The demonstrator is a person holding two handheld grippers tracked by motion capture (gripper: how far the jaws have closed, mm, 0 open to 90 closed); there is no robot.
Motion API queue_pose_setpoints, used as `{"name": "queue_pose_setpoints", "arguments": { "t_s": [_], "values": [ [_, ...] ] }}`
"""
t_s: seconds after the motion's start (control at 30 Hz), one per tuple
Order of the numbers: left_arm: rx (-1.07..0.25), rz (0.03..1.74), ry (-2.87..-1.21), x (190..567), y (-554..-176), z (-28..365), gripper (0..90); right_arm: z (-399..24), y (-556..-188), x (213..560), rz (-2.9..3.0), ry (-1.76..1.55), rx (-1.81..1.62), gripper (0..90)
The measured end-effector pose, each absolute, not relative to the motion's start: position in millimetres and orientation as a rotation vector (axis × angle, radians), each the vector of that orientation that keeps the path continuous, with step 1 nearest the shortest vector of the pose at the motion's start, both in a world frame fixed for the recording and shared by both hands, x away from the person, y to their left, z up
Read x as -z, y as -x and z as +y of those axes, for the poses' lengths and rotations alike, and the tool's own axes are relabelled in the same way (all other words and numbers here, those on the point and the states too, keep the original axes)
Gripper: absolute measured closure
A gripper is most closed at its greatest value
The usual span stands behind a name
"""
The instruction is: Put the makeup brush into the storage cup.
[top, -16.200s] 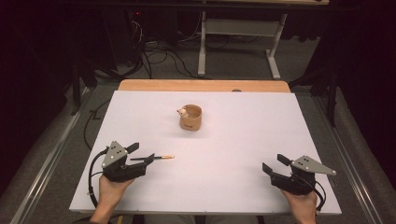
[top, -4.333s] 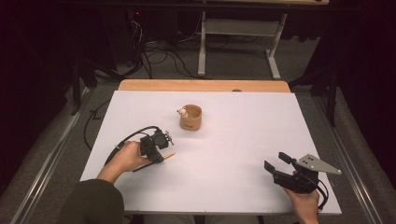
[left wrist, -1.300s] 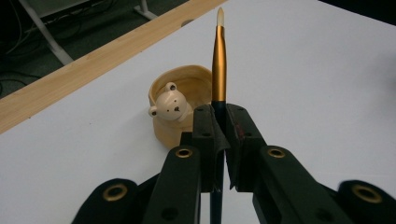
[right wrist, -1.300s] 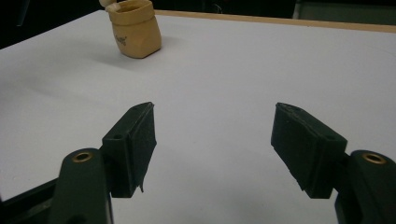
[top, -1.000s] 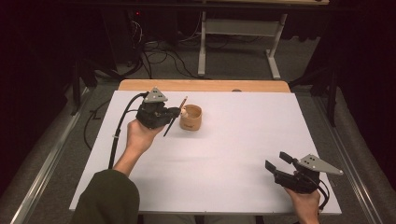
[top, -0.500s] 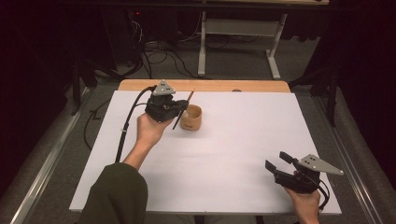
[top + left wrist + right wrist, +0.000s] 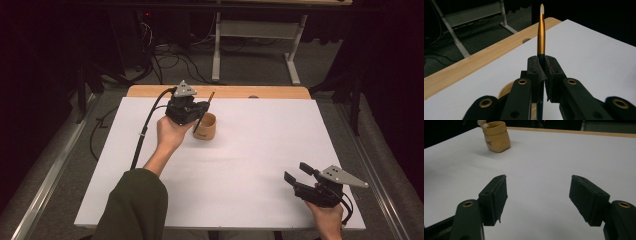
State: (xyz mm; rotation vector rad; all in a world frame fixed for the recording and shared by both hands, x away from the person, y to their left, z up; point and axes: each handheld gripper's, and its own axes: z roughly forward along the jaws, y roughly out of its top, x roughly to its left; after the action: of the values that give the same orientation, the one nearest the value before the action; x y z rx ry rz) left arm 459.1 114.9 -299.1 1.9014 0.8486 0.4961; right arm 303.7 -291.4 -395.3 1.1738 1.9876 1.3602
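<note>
Fingers, left gripper (image 7: 541,75): closed tight on a slim brush (image 7: 541,32), pads pinching its dark shaft just below the gold-coloured section.
Fingers, right gripper (image 7: 537,195): spread wide apart, nothing between them, bare white surface beneath.
Brush, attitude: in the left gripper view it rises straight out from between the jaws, gold barrel tapering to a pale tip; the dark lower end runs down behind the pads. In the high view the brush (image 7: 204,112) stands tilted, upper end leaning toward the far edge of the table, lower end over the cup.
Cup: small tan wooden cup (image 7: 205,127) on the far-centre part of the white sheet (image 7: 250,165), just beside the left gripper (image 7: 192,112). Whether the brush end is inside the mouth or only above it, cannot tell.
Cup, from right gripper view: tan cup (image 7: 496,136) well off at the far left, a pale rounded item (image 7: 482,123) showing at its rim.
Left hand: raised off the table, forearm in a dark green sleeve (image 7: 135,205), cable (image 7: 145,130) trailing back from the gripper.
Right gripper, place: near right corner of the sheet (image 7: 310,182), resting low, well apart from the cup.
Table: wooden edge (image 7: 270,92) showing beyond the sheet.
</note>
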Motion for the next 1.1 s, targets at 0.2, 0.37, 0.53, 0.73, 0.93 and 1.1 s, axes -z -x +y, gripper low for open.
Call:
{"name": "queue_pose_setpoints", "arguments": {
  "t_s": [0.2, 0.37, 0.53, 0.73, 0.93, 1.1],
  "values": [
    [-0.507, 0.854, -1.900, 301, -466, 111, 83.2, -292, -304, 395, 1.987, -1.170, -1.364, 32.6],
    [-0.520, 0.856, -1.890, 303, -470, 109, 83.2, -292, -304, 395, 1.990, -1.170, -1.364, 32.7],
    [-0.531, 0.865, -1.878, 305, -476, 107, 83.2, -291, -304, 396, 1.997, -1.168, -1.360, 32.6],
    [-0.541, 0.865, -1.874, 308, -481, 104, 83.2, -291, -305, 396, 1.998, -1.168, -1.364, 32.6],
    [-0.531, 0.882, -1.869, 311, -487, 101, 83.1, -291, -305, 396, 2.000, -1.168, -1.365, 32.6],
    [-0.535, 0.894, -1.842, 313, -491, 101, 83.1, -292, -305, 396, 2.000, -1.170, -1.369, 32.6]
  ]
}}
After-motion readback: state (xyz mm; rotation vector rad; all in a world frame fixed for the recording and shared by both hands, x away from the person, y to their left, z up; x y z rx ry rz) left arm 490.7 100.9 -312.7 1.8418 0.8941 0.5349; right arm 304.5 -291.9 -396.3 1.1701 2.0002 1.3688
